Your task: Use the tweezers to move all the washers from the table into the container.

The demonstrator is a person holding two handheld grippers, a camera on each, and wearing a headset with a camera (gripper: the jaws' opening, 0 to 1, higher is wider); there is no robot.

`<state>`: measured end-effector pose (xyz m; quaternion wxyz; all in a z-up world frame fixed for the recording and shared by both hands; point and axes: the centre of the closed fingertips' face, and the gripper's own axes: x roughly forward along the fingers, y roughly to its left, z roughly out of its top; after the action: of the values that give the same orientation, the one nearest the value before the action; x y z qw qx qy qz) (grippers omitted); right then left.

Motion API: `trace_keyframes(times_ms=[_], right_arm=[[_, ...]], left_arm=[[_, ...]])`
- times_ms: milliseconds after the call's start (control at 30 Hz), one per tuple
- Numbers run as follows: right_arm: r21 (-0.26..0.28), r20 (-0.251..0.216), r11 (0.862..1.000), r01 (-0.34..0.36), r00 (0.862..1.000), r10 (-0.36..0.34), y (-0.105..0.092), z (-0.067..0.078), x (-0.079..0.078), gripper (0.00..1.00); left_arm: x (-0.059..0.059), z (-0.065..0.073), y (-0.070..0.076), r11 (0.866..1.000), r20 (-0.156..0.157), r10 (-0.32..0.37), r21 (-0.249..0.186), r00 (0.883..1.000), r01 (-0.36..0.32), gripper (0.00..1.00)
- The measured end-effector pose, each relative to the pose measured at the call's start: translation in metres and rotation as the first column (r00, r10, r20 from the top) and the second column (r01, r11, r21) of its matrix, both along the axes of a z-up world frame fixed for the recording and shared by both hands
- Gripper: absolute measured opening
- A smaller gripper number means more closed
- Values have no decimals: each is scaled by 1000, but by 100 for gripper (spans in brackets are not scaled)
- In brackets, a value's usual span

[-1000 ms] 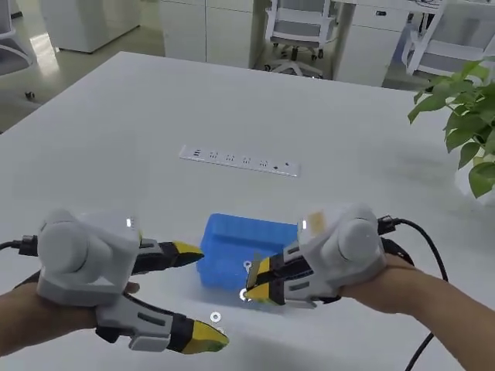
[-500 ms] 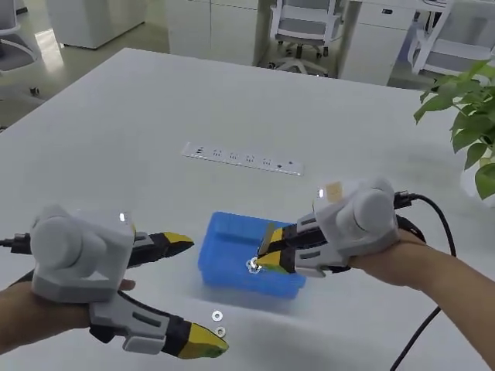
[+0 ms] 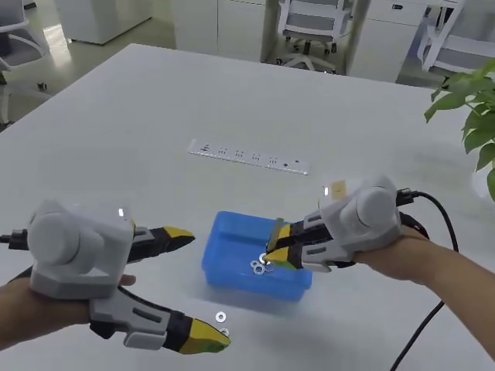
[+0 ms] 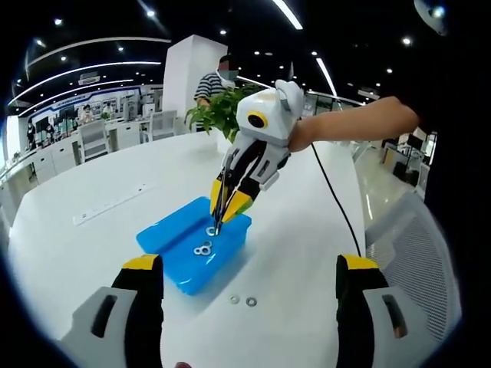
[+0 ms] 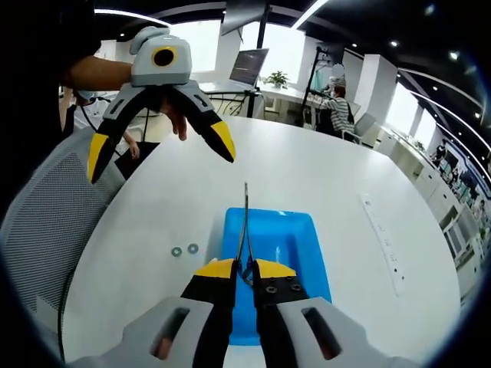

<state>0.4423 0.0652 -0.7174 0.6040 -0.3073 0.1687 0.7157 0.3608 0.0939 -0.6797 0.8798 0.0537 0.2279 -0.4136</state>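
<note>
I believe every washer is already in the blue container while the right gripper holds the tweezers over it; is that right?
Not every one: two washers lie on the table beside the blue container, as the left gripper view shows. The right gripper does hold the tweezers over it.

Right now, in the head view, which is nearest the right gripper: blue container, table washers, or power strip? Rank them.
1. Blue container, just under the right gripper.
2. Table washers, on the container's near side.
3. Power strip, beyond the container.
</note>
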Motion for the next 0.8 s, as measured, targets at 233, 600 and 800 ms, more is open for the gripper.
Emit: trace_keyframes(times_ms=[233, 600, 800], right_arm=[[-17, -9, 1000, -9, 1000, 9, 1, -13, 6, 10], [-54, -39, 998, -13, 999, 11, -1, -34, 11, 10], [-66, -49, 998, -16, 999, 13, -2, -39, 13, 10]], left_arm=[[7, 0, 3, 1000, 13, 4, 6, 1000, -4, 99], [26, 2, -5, 1000, 20, -21, 14, 1000, 20, 96], [36, 1, -13, 998, 19, -57, 15, 998, 57, 89]])
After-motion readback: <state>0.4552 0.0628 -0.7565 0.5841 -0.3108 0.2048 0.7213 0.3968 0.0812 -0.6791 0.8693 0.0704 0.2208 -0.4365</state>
